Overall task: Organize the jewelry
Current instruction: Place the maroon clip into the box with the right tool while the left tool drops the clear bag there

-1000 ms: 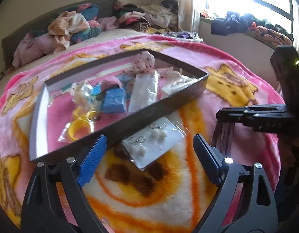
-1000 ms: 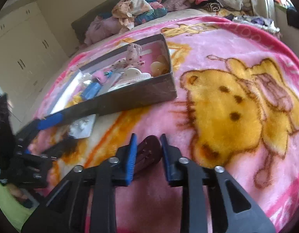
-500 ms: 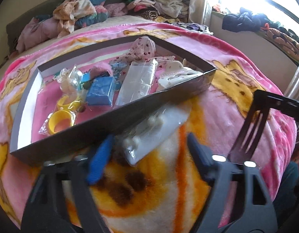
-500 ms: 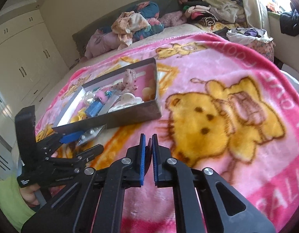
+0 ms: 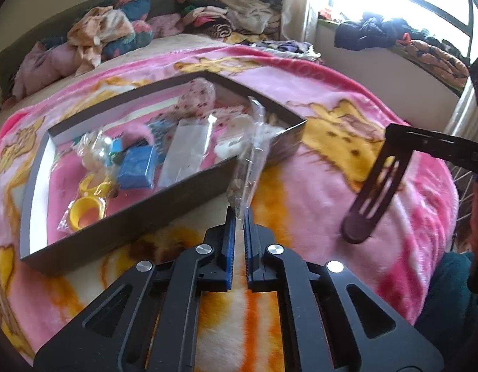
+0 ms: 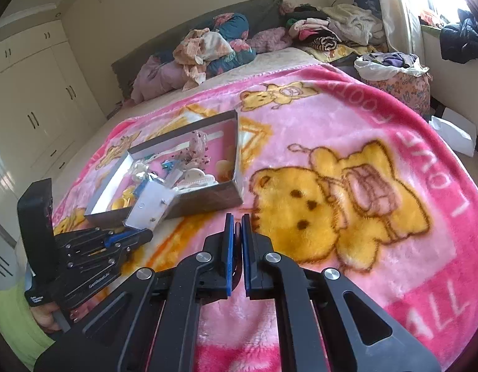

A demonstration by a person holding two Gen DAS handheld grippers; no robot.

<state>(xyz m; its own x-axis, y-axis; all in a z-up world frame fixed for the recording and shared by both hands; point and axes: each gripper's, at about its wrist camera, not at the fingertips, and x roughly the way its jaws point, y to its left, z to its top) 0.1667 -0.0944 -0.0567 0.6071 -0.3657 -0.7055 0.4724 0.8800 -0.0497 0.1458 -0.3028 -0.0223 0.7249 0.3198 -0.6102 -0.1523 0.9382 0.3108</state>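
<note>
**Packet and clip lifted, box drop next**

Left gripper [image 5: 239, 214] has just closed, pinching earring packet [image 5: 248, 167] above blanket [image 5: 301, 192], at box [image 5: 139, 214] front wall. Right gripper [image 6: 238, 226] pinches hair clip [image 5: 373, 192], hanging at 3 o'clock of box. Next: carry both over the wall, release inside.

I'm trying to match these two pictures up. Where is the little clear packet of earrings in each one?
Left wrist view: the clear packet stands near the centre, pinched at its bottom edge by the left gripper, in front of the grey box.
Right wrist view: the same packet is at lower left, held by that gripper.
Shared landmark: the grey box on the pink blanket.
</note>
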